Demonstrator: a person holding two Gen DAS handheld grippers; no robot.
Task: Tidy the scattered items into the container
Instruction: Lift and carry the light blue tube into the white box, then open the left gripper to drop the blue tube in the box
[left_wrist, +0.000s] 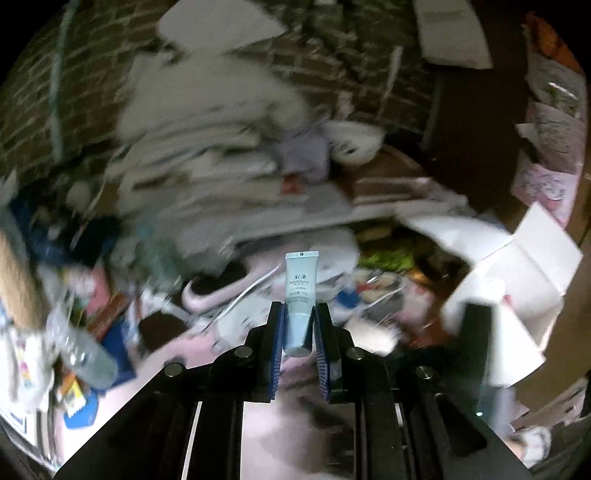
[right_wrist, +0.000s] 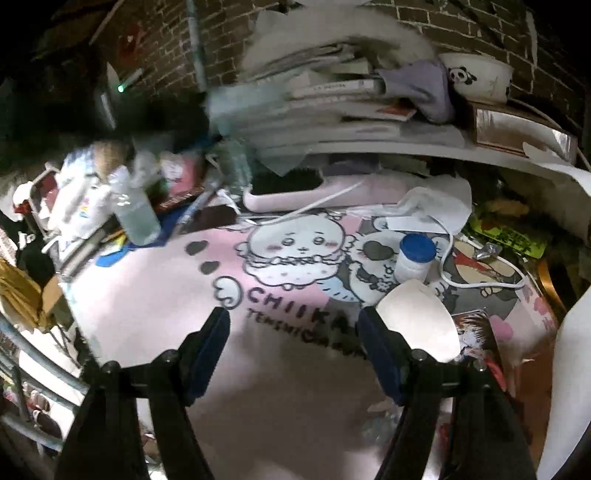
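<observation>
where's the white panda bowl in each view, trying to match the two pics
Left wrist view: the white ceramic bowl with a panda print sits upper centre-right, blurred, beside a crumpled lilac cloth.
Right wrist view: the same bowl is at top right, on the shelf.
Shared landmark: the lilac cloth lies just left of the bowl in both.

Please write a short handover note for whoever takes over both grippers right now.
Left gripper: shut on the pale blue tube, held above the clutter; its view is motion-blurred.
Right gripper: open and empty, fingers spread over the pink cartoon mat.
On the mat: a white jar with a blue lid beside a white cable, and a clear plastic bottle at the left edge.
Done: the tube is picked up.
Left: I cannot tell which thing is the container; find it, drop the tube in, then likely the jar and bottle.
</observation>
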